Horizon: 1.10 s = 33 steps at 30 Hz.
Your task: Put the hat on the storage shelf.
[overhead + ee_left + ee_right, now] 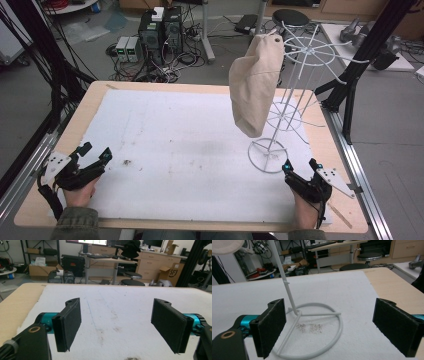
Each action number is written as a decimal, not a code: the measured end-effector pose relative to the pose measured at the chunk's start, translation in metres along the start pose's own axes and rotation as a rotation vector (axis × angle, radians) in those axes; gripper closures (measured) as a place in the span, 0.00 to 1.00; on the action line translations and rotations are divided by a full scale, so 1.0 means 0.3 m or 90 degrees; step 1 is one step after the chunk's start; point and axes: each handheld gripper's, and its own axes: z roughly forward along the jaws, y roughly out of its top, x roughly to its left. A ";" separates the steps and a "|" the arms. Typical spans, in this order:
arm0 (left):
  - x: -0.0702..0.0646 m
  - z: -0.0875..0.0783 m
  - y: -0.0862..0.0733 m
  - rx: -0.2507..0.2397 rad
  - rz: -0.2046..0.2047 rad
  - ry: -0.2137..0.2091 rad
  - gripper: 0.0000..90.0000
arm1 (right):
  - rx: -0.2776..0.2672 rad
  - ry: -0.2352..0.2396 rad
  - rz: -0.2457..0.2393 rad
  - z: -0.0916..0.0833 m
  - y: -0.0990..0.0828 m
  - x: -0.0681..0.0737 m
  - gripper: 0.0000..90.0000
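From above, the white mat (190,140) covers most of the table (95,92). A wire stand (280,125) rises at about four o'clock on the mat, and a beige cap (252,85) hangs from its upper ring, clear of the surface, likely so it keeps its shape. The left gripper (95,156) rests at eight o'clock and the right gripper (301,167) at five o'clock, just beside the stand's base ring; both look parked, ready to start.

In the left gripper view, the left gripper's jaws stand spread wide over bare, scuffed mat, nothing between them.

In the right gripper view, the right gripper's jaws are also wide apart and empty, with the base ring (334,315) lying between and just ahead of them, the stand's pole rising at eleven o'clock.
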 end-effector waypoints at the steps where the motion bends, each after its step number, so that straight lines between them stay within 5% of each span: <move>1: -0.001 0.000 0.001 0.001 0.002 -0.002 0.27 | 0.003 0.002 -0.005 -0.004 0.000 0.001 0.12; 8: -0.001 0.001 -0.002 0.007 0.003 -0.004 0.27 | 0.018 0.012 -0.038 -0.009 -0.001 0.021 0.12; 33: -0.008 0.004 -0.003 0.012 0.007 -0.009 0.27 | 0.024 0.014 -0.014 -0.004 -0.005 0.010 0.12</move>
